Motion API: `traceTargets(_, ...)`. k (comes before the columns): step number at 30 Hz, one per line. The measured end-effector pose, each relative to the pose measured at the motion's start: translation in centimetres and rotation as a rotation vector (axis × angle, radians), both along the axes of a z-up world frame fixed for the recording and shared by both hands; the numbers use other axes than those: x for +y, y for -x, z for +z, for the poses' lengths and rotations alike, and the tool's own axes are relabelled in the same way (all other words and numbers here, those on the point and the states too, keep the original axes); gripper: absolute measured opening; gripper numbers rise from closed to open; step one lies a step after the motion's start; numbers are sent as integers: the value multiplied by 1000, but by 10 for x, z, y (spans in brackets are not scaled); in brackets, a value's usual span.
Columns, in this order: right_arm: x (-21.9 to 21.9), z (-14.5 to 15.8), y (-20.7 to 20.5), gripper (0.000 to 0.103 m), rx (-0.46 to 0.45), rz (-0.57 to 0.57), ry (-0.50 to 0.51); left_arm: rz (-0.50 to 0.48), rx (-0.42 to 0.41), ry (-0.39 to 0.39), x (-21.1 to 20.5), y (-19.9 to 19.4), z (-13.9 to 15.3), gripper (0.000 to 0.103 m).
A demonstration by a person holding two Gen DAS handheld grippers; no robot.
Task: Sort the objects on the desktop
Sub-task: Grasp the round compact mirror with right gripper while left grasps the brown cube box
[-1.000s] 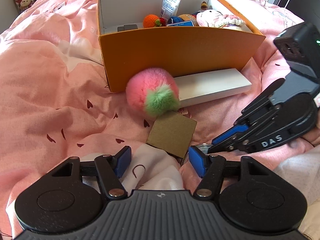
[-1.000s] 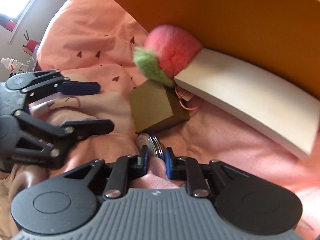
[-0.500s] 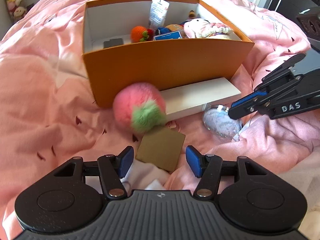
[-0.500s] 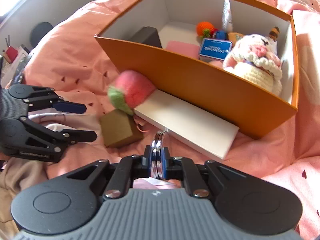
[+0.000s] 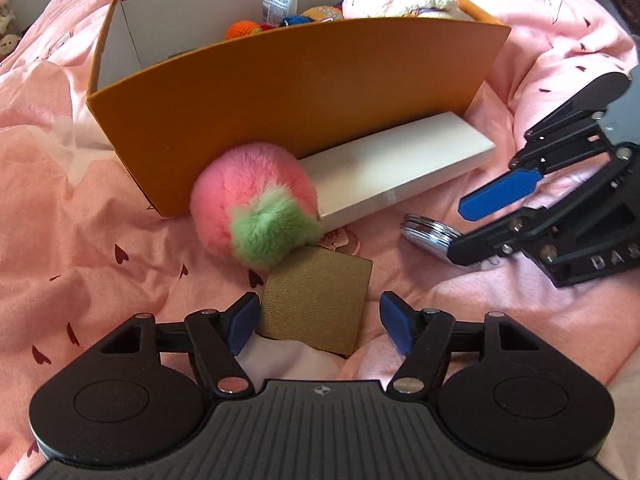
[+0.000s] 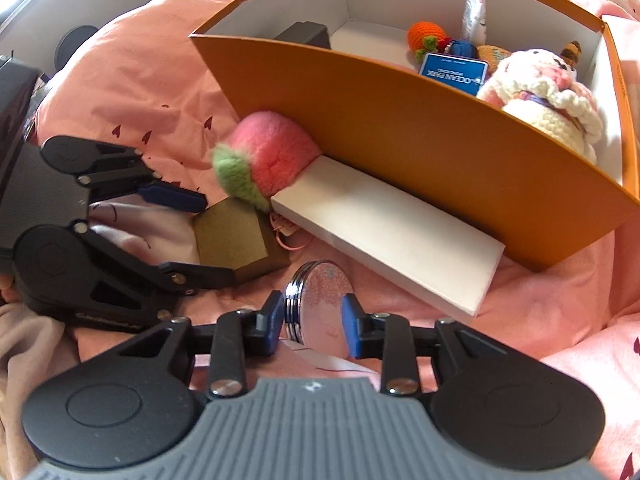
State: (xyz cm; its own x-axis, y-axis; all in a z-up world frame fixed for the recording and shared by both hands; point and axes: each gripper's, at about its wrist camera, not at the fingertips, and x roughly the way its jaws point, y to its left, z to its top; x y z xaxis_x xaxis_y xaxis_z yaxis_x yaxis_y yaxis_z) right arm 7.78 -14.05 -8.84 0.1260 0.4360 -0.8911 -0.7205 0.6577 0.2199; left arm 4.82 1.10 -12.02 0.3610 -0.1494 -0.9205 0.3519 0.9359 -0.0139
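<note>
A small brown box lies on the pink bedding between the fingers of my left gripper. Its jaws are opening wide and the right pad stands clear of the box. A round silver compact with a pink speckled face leans between the fingers of my right gripper, whose jaws are opening, with a gap at the right pad. In the left wrist view the compact rests on the bedding by the right gripper. A pink and green pom-pom and a flat white box lie against the orange box.
The orange box holds a crochet doll, a blue card, an orange crochet toy, a tube and a dark box. White cloth lies under the left gripper.
The right gripper, shut on the upright compact half a second ago, has opened and the compact now tilts face up. The left gripper has opened wider and sunk closer around the brown box.
</note>
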Motion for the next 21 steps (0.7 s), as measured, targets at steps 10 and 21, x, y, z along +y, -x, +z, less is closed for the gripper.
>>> traceTargets(10, 24, -22, 7, 51, 23, 42, 90, 37, 57, 2, 1, -9, -23, 78)
traceTargets(21, 19, -29, -5, 61, 70, 0, 81, 112, 39, 43, 16, 6, -12, 74)
